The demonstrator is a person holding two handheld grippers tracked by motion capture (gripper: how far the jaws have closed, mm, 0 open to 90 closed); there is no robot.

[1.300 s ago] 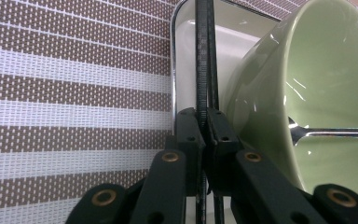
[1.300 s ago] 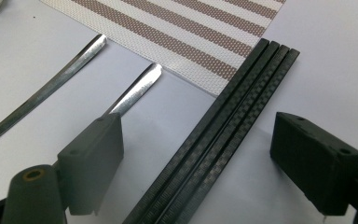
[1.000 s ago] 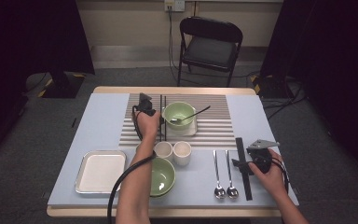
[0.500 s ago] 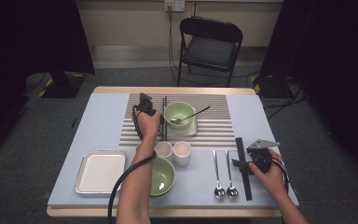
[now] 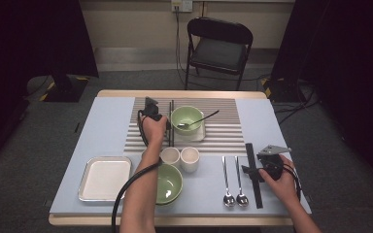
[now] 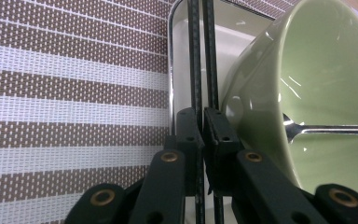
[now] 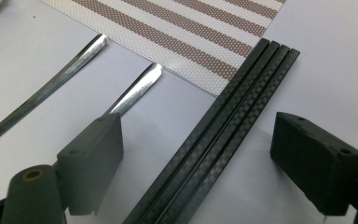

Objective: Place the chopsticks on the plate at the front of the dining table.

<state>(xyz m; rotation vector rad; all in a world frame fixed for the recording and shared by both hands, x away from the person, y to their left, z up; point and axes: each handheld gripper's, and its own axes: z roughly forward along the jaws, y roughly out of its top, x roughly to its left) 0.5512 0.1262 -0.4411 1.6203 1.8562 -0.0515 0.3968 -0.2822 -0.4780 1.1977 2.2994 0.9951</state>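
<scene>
Your tabletop [image 5: 102,126] is covered in pale blue, with a brown-and-white striped mat [image 5: 223,136] across its far middle, and it stands on grey carpet in a dark-curtained room with a black folding chair [image 5: 218,46] beyond the far edge. Your left gripper [image 6: 201,126] is clamped on a pair of black chopsticks [image 6: 200,56] that run straight ahead of its tips over the mat. Hard against its right side sits a green bowl [image 6: 317,93] on a small white tray [image 6: 179,60], with a spoon [image 6: 335,129] resting inside; the bowl crowds the jaws there. Behind that gripper, toward you, stand two white cups [image 5: 180,158], a second green bowl [image 5: 167,183] and a white square tray [image 5: 104,177]. Your right gripper [image 7: 205,163] is spread wide, its jaws straddling a second set of black chopsticks [image 7: 223,126] that lie flat on the tabletop between them, untouched by either pad. Just left of that gripper lie two metal spoons [image 5: 234,177], side by side, handles pointing toward the mat.
</scene>
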